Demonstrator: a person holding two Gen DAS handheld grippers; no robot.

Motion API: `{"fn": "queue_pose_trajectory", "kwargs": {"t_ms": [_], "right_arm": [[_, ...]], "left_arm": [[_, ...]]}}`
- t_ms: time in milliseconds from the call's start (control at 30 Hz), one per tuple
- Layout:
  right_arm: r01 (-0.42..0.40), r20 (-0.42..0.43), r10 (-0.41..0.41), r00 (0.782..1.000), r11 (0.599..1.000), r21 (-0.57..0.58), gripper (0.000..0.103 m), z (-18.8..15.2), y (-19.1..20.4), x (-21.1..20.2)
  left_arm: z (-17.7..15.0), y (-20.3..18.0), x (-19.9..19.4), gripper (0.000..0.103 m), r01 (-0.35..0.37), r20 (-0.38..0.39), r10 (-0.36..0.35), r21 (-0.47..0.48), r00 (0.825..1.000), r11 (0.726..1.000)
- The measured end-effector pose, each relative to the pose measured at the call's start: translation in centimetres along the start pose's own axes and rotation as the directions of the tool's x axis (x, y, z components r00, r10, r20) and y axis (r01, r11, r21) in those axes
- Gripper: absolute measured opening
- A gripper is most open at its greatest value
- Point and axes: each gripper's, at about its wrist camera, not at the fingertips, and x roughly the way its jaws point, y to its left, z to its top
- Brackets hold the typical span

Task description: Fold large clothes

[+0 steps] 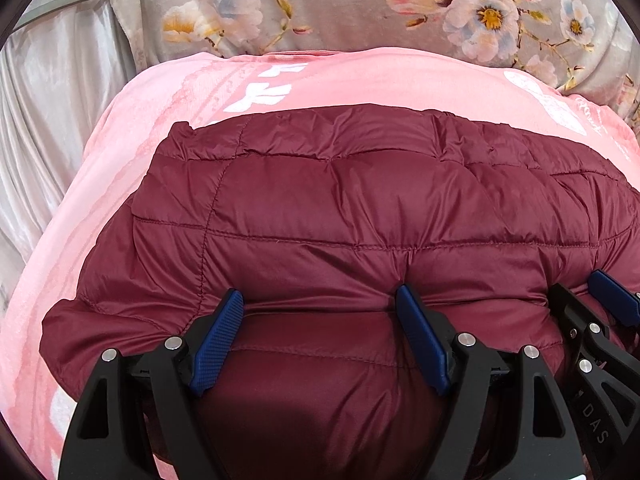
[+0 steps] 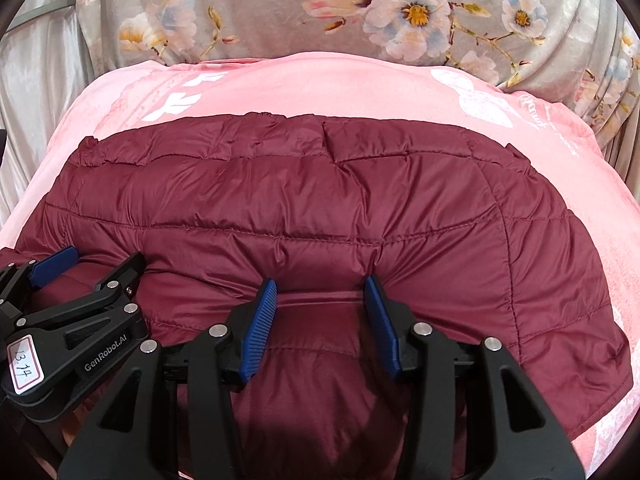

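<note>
A maroon quilted puffer jacket point(image 1: 360, 208) lies spread on a pink cloth; it also shows in the right wrist view point(image 2: 320, 200). My left gripper point(image 1: 318, 300) is open, its blue fingertips pressing into the jacket's near edge with fabric bulging between them. My right gripper point(image 2: 322, 288) is open in the same way, a little to the right along the same edge. The right gripper shows at the right edge of the left wrist view point(image 1: 580, 292), and the left gripper at the left edge of the right wrist view point(image 2: 104, 258).
The pink cloth point(image 1: 340, 80) with white print covers the surface under the jacket. Behind it is a grey floral fabric point(image 2: 320, 8). A shiny white curtain-like fabric point(image 1: 52, 100) hangs at the left.
</note>
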Motion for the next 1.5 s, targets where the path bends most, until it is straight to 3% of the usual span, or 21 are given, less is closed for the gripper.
{"fn": "queue_pose_trajectory", "kwargs": {"t_ms": [167,333,400,500,533,633,733,800,900,1033,1133,1233,1367,1400,1467,1500], "right_arm": [[-0.014,0.001,0.014,1.000,1.000,0.019,0.050,0.3,-0.4,-1.0],[-0.096,0.047,0.093,0.995,0.992,0.077,0.050,0.0,-0.1,-5.8],[-0.107,0.056,0.104,0.993,0.992,0.064,0.049,-0.2,0.7,-6.9],[-0.127,0.046,0.125,0.991,0.991,0.045,0.040,-0.8,2.2,-7.3],[-0.131,0.037,0.129,0.991,0.990,0.044,0.026,-0.8,2.4,-7.2],[-0.146,-0.013,0.147,0.989,0.989,0.037,0.005,-1.2,3.4,-5.8],[-0.129,-0.032,0.130,0.991,0.991,0.017,0.003,-1.9,3.9,-4.8],[-0.130,-0.039,0.131,0.991,0.991,0.022,0.003,-2.2,3.9,-4.4],[-0.131,-0.037,0.131,0.991,0.991,0.023,0.003,-2.4,3.8,-4.1],[-0.120,-0.034,0.121,0.992,0.993,0.010,0.002,-2.6,3.8,-3.6],[-0.115,-0.029,0.115,0.993,0.993,0.015,0.002,-2.5,3.9,-3.7],[-0.153,-0.008,0.154,0.988,0.986,0.064,0.003,-2.3,3.4,-4.8],[-0.167,-0.012,0.168,0.986,0.984,0.065,0.003,-2.3,3.8,-5.4],[-0.163,-0.016,0.164,0.986,0.985,0.060,0.003,-2.4,3.9,-5.2],[-0.158,-0.025,0.159,0.987,0.986,0.060,0.003,-2.8,3.9,-4.5],[-0.161,-0.026,0.163,0.986,0.985,0.066,0.003,-3.0,3.8,-4.2]], "left_arm": [[0.0,1.6,-1.1,0.076,0.055,0.004,-0.055,-0.048,0.999,0.997],[-1.1,7.6,-5.8,0.075,0.087,0.007,-0.087,-0.182,0.996,0.979],[-1.7,10.1,-6.7,0.075,0.053,-0.018,-0.060,-0.243,0.998,0.968],[-2.9,14.0,-6.1,0.074,0.055,-0.087,-0.092,-0.364,0.992,0.930],[-3.3,14.8,-5.8,0.074,0.059,-0.099,-0.106,-0.395,0.989,0.917],[-4.5,17.0,-4.1,0.073,0.094,-0.127,-0.177,-0.486,0.976,0.869],[-5.3,17.7,-3.1,0.072,0.145,-0.102,-0.242,-0.562,0.965,0.814],[-5.3,17.8,-3.1,0.072,0.148,-0.090,-0.242,-0.575,0.966,0.805],[-5.3,18.7,-3.6,0.070,0.166,-0.072,-0.267,-0.622,0.961,0.765],[-5.7,20.3,-4.9,0.070,0.114,-0.072,-0.208,-0.642,0.975,0.758],[-5.9,20.3,-3.4,0.070,0.169,-0.090,-0.304,-0.669,0.948,0.724],[-5.2,19.1,-3.3,0.070,0.153,-0.088,-0.267,-0.634,0.960,0.758],[-4.1,17.6,-2.4,0.070,0.196,-0.075,-0.309,-0.627,0.948,0.754],[-3.9,17.3,-2.3,0.067,0.208,-0.069,-0.318,-0.625,0.946,0.752],[-3.3,16.6,-2.5,0.044,0.229,-0.061,-0.339,-0.625,0.939,0.746],[-3.0,16.3,-2.9,0.038,0.240,-0.051,-0.342,-0.616,0.938,0.750]]}}
